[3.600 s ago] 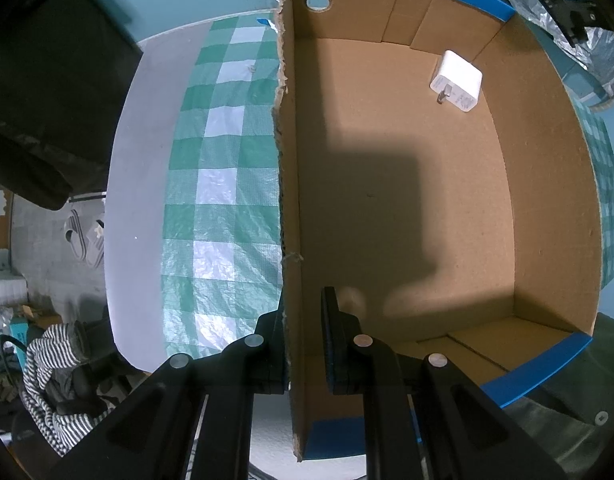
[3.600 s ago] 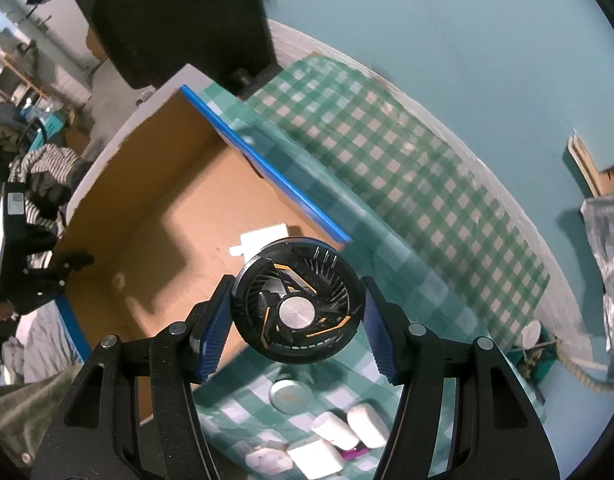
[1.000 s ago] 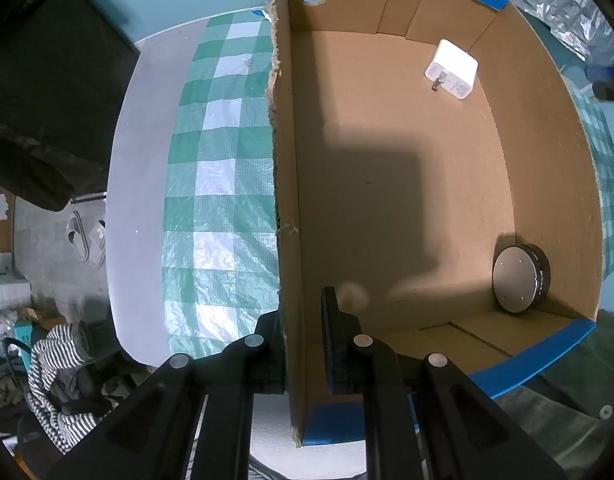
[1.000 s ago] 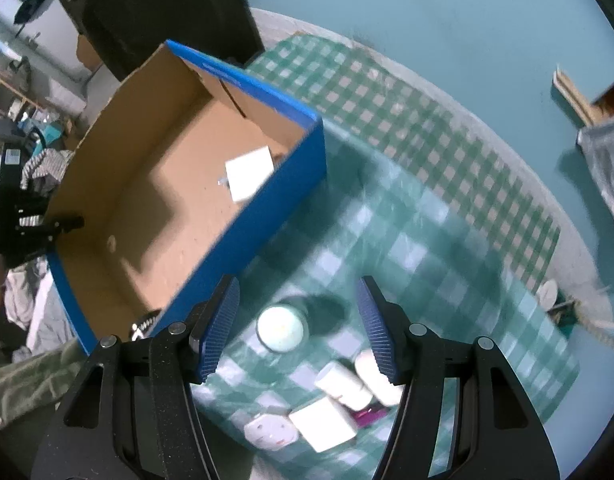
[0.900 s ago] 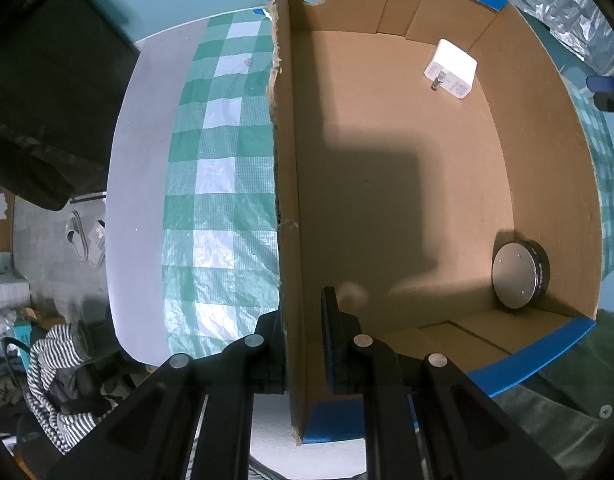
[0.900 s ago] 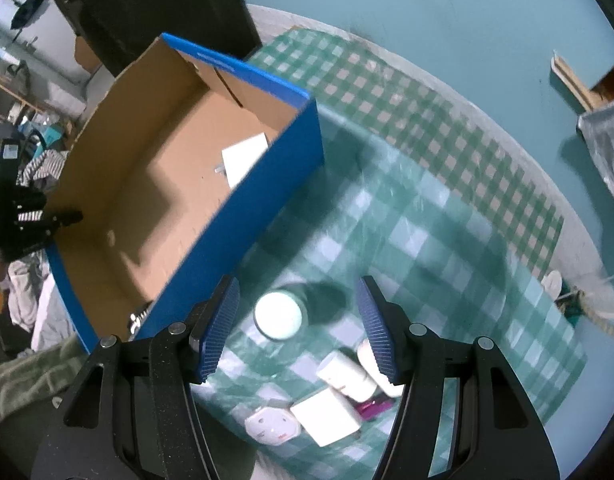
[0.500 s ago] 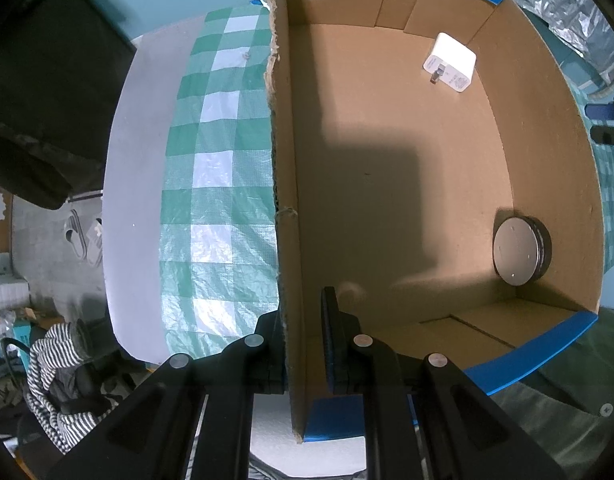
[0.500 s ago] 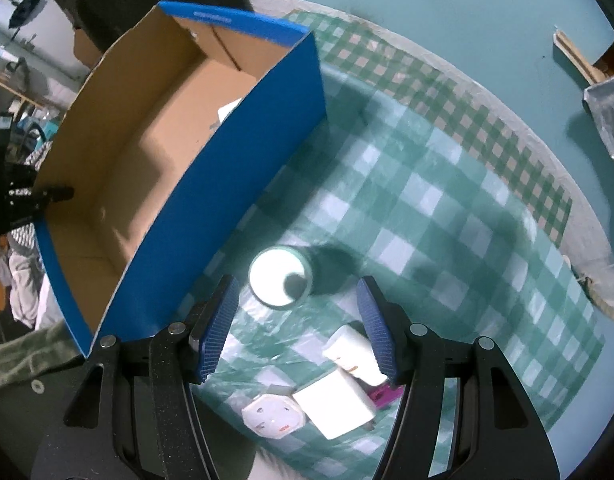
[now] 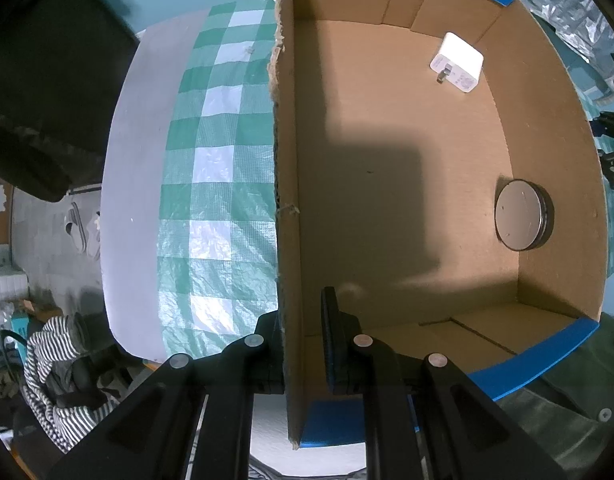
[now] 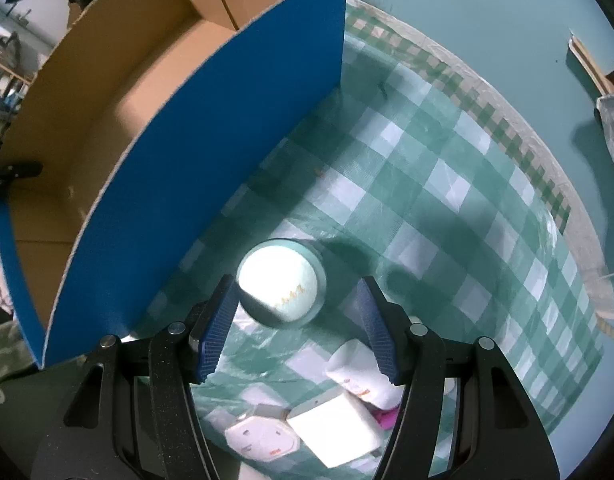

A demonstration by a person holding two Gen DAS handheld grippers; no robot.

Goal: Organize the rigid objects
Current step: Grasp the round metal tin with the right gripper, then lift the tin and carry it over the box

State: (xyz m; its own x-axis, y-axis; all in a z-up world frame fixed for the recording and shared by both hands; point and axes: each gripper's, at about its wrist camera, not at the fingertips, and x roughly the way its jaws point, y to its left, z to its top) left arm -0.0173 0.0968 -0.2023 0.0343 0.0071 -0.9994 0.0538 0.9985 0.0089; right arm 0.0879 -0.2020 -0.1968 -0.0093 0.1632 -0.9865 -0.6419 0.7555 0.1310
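Box (image 9: 407,184) contents have changed: the black round fan (image 9: 523,214) that my right fingers carried over the opening a few seconds ago now lies flat on the cardboard floor against the far wall, well apart from the white charger (image 9: 457,62) in the far corner. So one more rigid object is sorted away, and my right gripper (image 10: 297,320) has come down empty over the table (image 10: 447,184) outside the blue wall, fingers spread wide apart around nothing, with the pale round tin (image 10: 281,282) sitting between and just ahead of them; I judge that tin to be my next pick. My left gripper (image 9: 303,344) stays where it was, fingers drawn together and clamped on the box's near cardboard wall, one pad outside and one inside, steadying it. The left camera alone shows the inside floor with the fan and charger; from the right camera the blue wall hides both. The right camera alone shows what is left on the checked cloth: the tin, then nearer me a white bottle-like piece (image 10: 363,364), a square white adapter (image 10: 335,432) and a white socket plug (image 10: 263,440), crowded close together, partly behind my right fingers. Those pieces are unseen from the left.
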